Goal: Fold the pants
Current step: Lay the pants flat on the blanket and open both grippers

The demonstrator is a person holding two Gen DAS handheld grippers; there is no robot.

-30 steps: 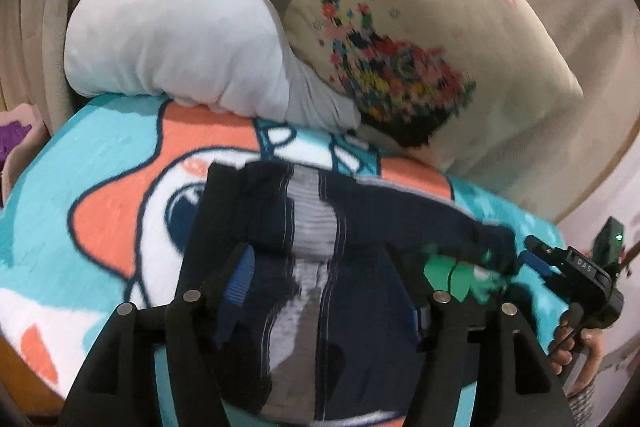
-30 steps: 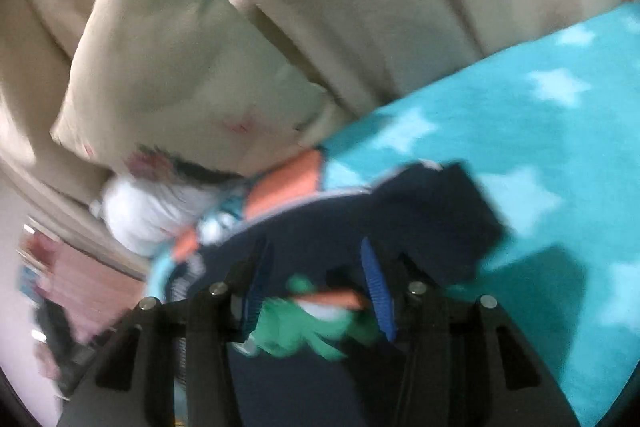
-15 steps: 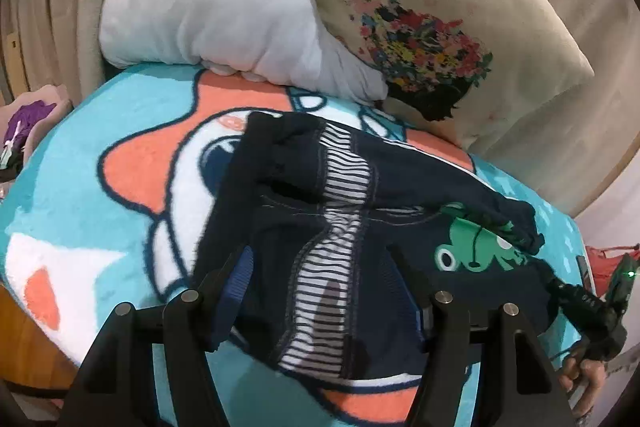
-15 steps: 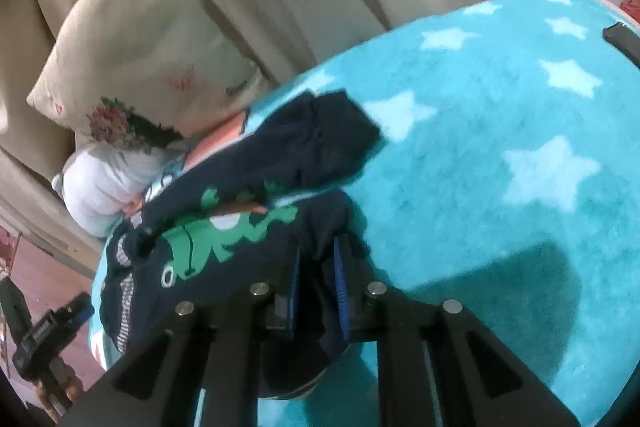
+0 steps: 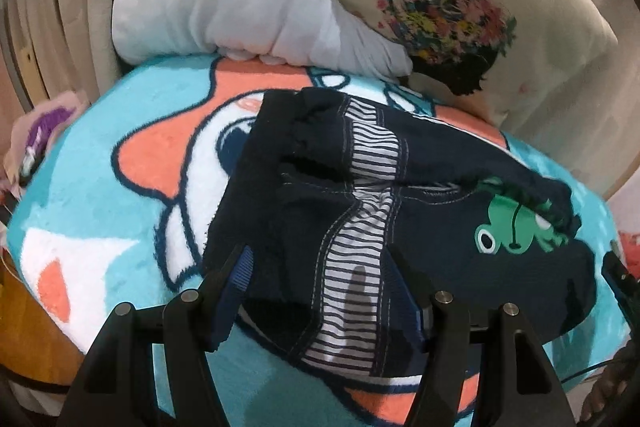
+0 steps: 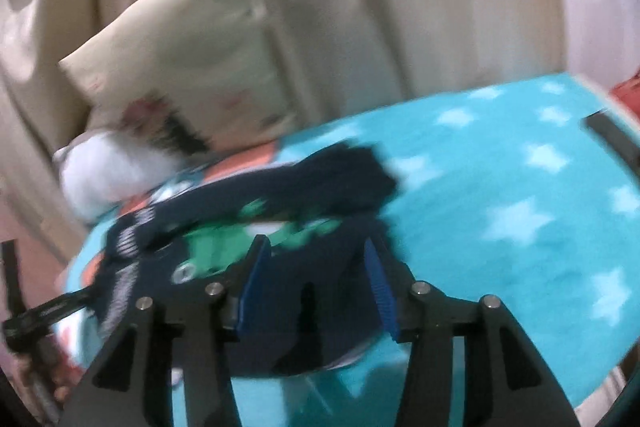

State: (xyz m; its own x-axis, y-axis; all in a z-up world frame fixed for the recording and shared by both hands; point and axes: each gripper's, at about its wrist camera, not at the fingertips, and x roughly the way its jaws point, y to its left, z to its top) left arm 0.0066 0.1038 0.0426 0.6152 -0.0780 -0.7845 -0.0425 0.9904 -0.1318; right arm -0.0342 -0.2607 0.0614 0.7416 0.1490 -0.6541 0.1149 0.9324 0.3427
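the turquoise cartoon blanket (image 5: 100, 227) covers the bed, with a grey plush pillow (image 5: 224, 7) and a floral cushion (image 5: 460, 15) along its far edge. navy pants (image 5: 440, 227) with a striped panel and green frog print lie folded near the blanket's near edge. left claw (image 5: 320, 291) and right claw (image 6: 316, 287) both stand wide over the fabric, gripping nothing.

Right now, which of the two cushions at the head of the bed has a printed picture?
The cream pillow on the right carries a multicoloured floral print; the plain grey-white plush cushion beside it has none.
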